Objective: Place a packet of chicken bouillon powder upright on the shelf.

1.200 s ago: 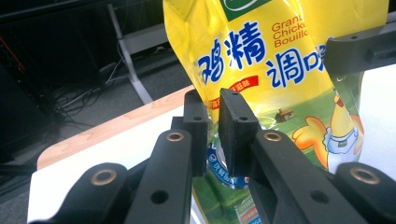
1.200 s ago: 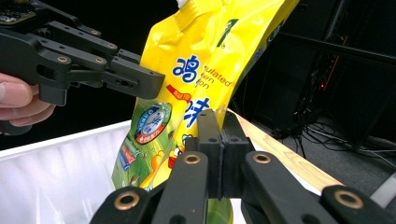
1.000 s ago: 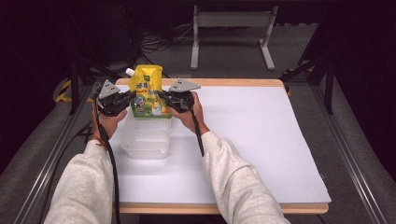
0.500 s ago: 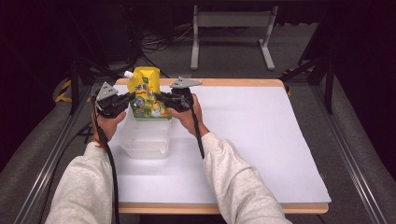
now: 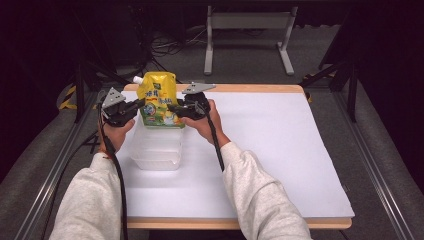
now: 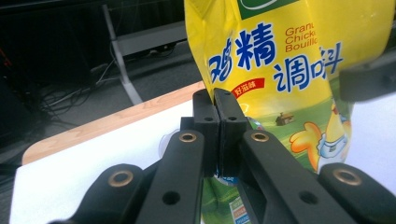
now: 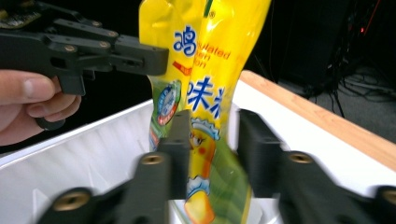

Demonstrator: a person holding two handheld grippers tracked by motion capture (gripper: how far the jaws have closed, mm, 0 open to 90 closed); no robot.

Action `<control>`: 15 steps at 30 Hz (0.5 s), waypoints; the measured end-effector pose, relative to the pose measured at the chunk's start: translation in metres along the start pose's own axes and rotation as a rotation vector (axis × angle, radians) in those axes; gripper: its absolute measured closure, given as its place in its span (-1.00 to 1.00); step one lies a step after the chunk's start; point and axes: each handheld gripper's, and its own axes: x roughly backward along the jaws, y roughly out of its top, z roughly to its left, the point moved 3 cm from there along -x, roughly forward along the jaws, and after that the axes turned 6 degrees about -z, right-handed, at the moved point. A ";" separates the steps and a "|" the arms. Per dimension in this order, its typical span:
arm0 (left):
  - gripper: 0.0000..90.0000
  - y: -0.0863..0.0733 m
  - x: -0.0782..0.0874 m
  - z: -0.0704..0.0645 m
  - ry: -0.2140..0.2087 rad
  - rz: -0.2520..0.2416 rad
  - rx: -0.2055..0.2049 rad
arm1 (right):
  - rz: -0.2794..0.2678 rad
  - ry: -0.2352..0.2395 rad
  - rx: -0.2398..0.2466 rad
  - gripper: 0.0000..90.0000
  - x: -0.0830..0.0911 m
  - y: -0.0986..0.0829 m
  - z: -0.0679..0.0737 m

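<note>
Little has shifted since the earlier frame: both hands sit a touch lower and closer in, and the yellow chicken bouillon pouch (image 5: 160, 100) stays upright between them at the upper left of the high view. It stands at the far end of the clear plastic container (image 5: 156, 150), its bottom edge apparently hanging at or just inside the rim, which suggests it is being lowered in or steadied for placing. The left hand-held gripper (image 6: 217, 112) has its jaws pressed together on the pouch's side edge, a pinch that keeps the floppy bag from folding over. The right hand-held gripper (image 7: 212, 135) has its jaws spread, with the pouch's opposite edge between them; I cannot tell whether they touch it. Gripping from both sides keeps the bag vertical over the container on the white-covered bench (image 5: 280, 150).
</note>
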 end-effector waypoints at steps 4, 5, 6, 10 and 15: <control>0.98 -0.001 0.003 0.002 -0.014 -0.014 0.013 | 0.023 0.002 -0.003 0.44 0.002 -0.002 -0.001; 0.98 -0.001 0.003 0.002 -0.017 -0.014 0.013 | 0.029 0.006 0.005 0.52 0.003 -0.003 -0.001; 0.98 -0.001 0.004 0.002 -0.014 -0.014 0.010 | 0.032 0.001 0.011 0.65 0.004 -0.003 -0.001; 0.98 0.000 0.003 -0.001 -0.024 -0.018 0.002 | 0.029 -0.005 0.017 0.86 0.006 -0.003 -0.002; 0.99 0.000 0.005 -0.001 -0.042 -0.023 0.010 | 0.010 0.021 -0.013 0.90 0.003 -0.004 0.001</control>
